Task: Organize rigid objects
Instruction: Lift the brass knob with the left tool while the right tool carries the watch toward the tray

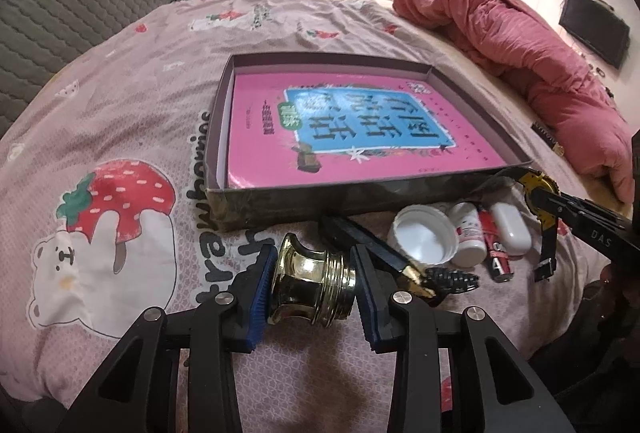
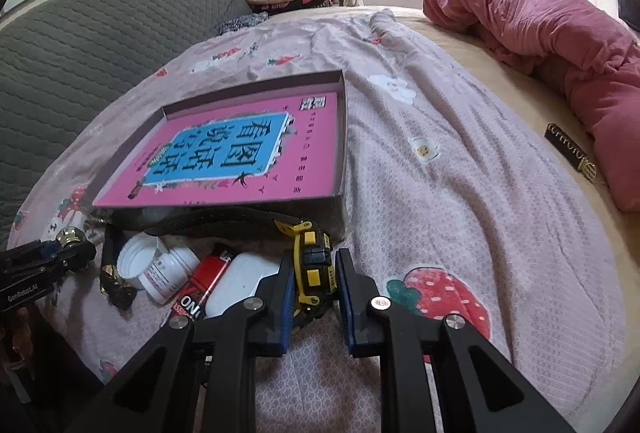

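The left gripper (image 1: 314, 287) is gripping a brass knob (image 1: 312, 291) between its fingers at the lower centre of the left wrist view, the knob's long axis lying across the frame, flared end pointing left. The right gripper (image 2: 314, 287) is clamping a yellow and black tape measure (image 2: 314, 265) on edge, just below the shallow box (image 2: 338, 209) holding a pink book (image 2: 304, 169). Only the left view is showing the pen (image 1: 372, 249) beside the knob; the right view alone is showing the strawberry print (image 2: 444, 297) at lower right on the bed sheet (image 2: 460, 193).
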The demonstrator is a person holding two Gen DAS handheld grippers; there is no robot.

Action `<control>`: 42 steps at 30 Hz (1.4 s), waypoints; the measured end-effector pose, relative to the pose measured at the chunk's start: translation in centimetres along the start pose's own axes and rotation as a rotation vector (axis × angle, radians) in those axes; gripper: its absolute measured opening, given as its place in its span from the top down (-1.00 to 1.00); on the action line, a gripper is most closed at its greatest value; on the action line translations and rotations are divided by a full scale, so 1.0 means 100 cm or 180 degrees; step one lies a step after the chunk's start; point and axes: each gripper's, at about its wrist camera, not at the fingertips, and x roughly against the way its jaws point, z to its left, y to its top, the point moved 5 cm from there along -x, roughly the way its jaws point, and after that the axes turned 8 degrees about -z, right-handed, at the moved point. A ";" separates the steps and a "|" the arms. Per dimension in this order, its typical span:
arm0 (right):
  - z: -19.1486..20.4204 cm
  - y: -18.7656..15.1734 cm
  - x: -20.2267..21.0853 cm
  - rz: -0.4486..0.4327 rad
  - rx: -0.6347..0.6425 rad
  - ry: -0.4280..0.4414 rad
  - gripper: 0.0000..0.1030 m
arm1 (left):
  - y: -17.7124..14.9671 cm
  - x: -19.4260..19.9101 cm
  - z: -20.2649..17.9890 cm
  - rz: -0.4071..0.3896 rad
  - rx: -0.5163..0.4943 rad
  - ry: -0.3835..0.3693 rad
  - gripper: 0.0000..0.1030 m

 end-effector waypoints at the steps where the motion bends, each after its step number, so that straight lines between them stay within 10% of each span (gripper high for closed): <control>1: 0.001 0.001 0.002 -0.0015 -0.0006 0.0002 0.63 | 0.001 0.002 -0.001 -0.0019 -0.0014 0.0000 0.26; 42: 0.044 0.043 0.027 -0.0333 -0.0188 0.0111 0.66 | 0.019 0.031 -0.004 -0.0358 -0.0027 0.0015 0.26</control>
